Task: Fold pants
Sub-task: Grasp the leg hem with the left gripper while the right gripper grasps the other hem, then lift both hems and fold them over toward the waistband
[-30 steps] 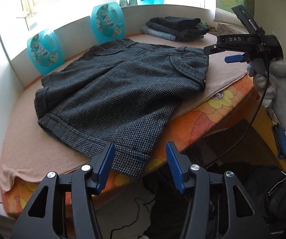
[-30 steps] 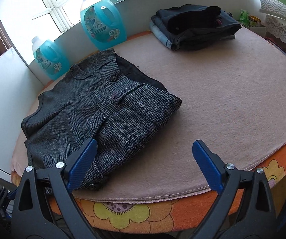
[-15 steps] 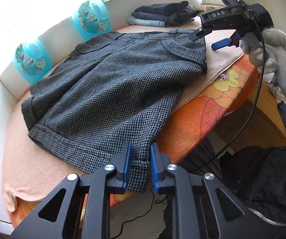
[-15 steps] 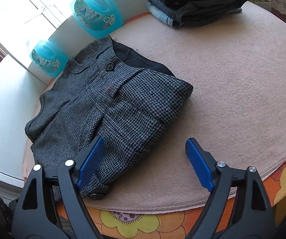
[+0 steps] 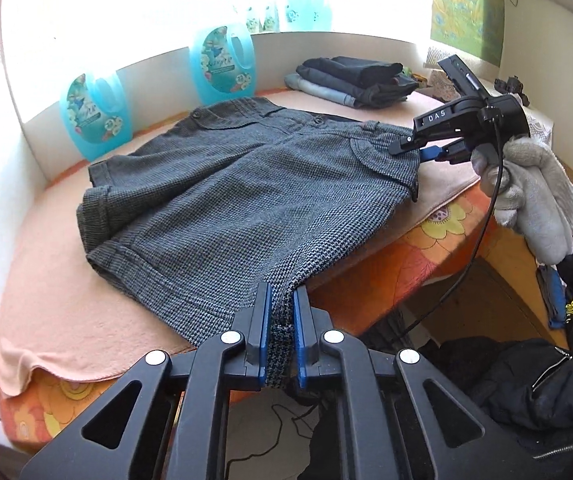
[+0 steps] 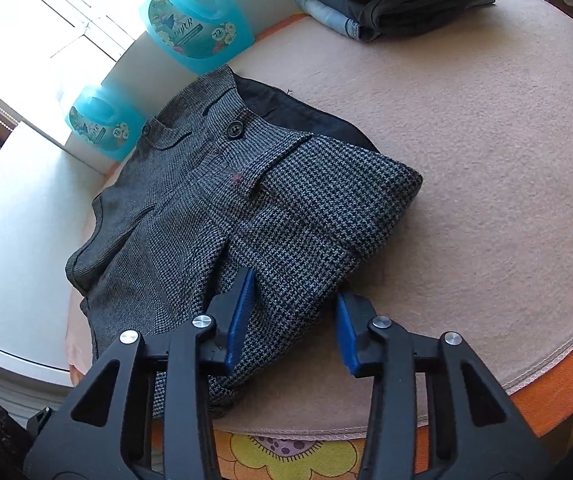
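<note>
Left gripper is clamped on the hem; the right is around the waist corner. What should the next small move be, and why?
Probably close the right gripper on the shorts. Its jaws straddle the waist corner with a gap, while the left gripper already pinches the hem corner. Both near corners must be held before lifting them across to fold.

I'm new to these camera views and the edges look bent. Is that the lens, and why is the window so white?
Left wrist view: the bright window is blown out to white, washing out the far turquoise detergent bottles; the peach felt table cover curves from fisheye distortion. Right wrist view: the grey houndstooth shorts look sharp, and the corners are dark.
</note>
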Motion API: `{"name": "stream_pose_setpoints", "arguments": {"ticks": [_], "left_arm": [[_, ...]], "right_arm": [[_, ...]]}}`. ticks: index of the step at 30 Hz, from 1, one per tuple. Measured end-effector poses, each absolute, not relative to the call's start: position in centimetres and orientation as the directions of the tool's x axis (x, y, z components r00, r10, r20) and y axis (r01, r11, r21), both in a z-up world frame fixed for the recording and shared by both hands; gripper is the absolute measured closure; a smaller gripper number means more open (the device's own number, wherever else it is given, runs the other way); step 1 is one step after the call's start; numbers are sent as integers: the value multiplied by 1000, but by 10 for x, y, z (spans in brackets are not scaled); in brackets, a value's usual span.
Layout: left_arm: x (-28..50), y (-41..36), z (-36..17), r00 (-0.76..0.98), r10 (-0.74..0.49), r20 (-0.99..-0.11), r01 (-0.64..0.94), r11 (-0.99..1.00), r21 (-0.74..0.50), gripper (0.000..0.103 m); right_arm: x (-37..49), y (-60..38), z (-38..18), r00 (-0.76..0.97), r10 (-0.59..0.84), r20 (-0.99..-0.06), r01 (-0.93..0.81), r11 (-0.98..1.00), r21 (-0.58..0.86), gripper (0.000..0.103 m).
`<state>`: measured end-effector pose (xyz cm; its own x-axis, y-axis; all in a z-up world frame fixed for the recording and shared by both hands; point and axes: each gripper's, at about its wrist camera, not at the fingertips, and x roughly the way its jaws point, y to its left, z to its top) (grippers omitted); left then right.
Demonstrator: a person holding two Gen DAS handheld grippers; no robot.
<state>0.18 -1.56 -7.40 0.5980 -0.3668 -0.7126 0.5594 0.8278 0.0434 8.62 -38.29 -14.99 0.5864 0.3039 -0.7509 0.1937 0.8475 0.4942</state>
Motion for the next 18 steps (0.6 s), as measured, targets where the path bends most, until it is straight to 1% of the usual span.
{"name": "stream_pose_setpoints", "arguments": {"ticks": [3, 6, 11, 18], "left_arm": [[6, -9, -69, 611, -379, -695, 544, 839, 21, 94], [10, -5, -64, 627, -386, -676, 534, 846, 12, 94], [22, 5, -47, 676, -393, -623, 508, 861, 8, 94], [53, 18, -19, 762, -355, -542, 453, 890, 54, 98]], "right_arm": [[85, -381, -144, 604, 307, -736, 186, 843, 504, 83], [84, -379, -131, 638, 296, -711, 171, 846, 505, 86], [88, -369, -99, 699, 272, -661, 125, 864, 488, 88], [119, -344, -57, 748, 260, -611, 54, 893, 446, 88]]}}
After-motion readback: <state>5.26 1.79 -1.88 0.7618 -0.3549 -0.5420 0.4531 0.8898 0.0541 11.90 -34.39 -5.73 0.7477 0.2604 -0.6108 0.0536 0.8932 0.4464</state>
